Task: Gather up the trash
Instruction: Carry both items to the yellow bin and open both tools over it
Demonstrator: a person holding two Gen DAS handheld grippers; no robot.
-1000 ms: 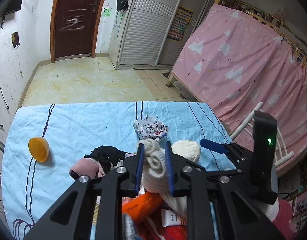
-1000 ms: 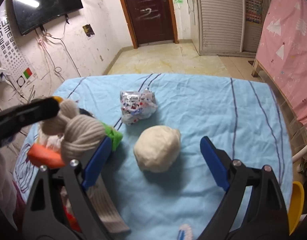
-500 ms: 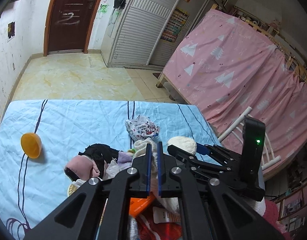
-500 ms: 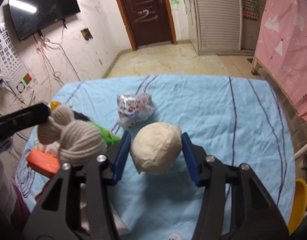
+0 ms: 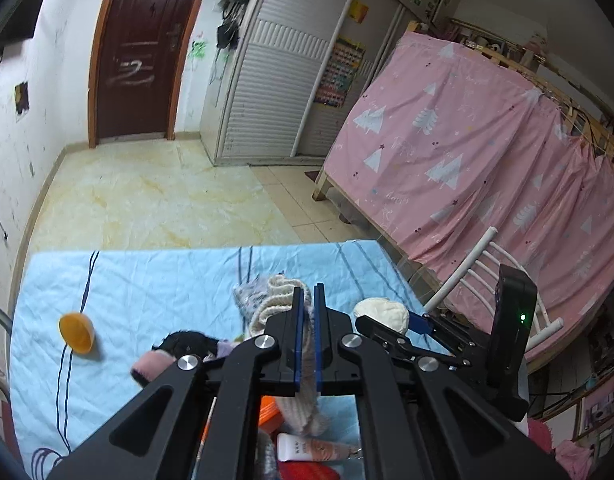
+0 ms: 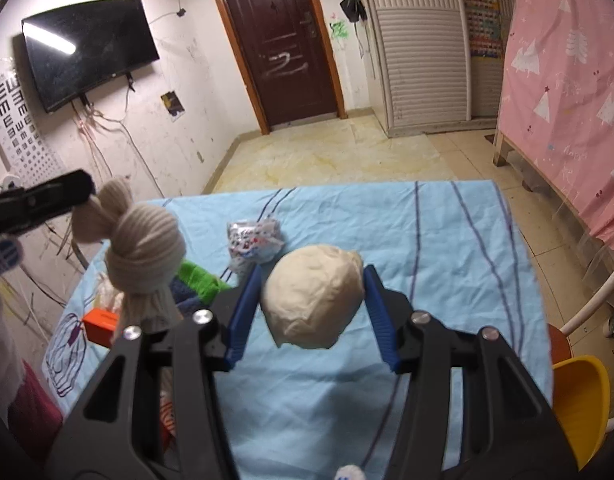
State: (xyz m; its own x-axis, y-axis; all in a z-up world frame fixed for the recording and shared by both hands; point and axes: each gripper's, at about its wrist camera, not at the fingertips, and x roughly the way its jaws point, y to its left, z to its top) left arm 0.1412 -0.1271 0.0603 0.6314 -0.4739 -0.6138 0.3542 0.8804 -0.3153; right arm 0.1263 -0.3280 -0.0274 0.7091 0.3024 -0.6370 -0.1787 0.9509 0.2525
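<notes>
Left wrist view: left gripper [image 5: 305, 340] clenched on beige knitted sock [image 5: 277, 300], sock pinched thin between the blue pads and hanging below them. Beyond it, counter under light-blue striped cloth [image 5: 147, 288]. Orange plastic cup [image 5: 76, 332] lying on its side, well apart at left. Black and pink clothing pile [image 5: 175, 350] just left of the gripper. White tube [image 5: 307, 449] and orange box [image 5: 269, 412] below the fingers. Cream ball [image 5: 381, 314] at right, inside the right gripper [image 5: 403, 322].

Right wrist view: right gripper [image 6: 311, 304] grasping cream ball [image 6: 313, 296], both blue pads on its sides, ball clear of the cloth with its shadow below. Crumpled printed wrapper [image 6: 253, 242] just behind the ball, on the cloth. Knotted beige sock [image 6: 141, 248] hanging at left from the left gripper [image 6: 77, 190]. Green cloth [image 6: 197, 280] under the sock. Yellow bin [image 6: 581, 396] at lower right, off the counter edge.
</notes>
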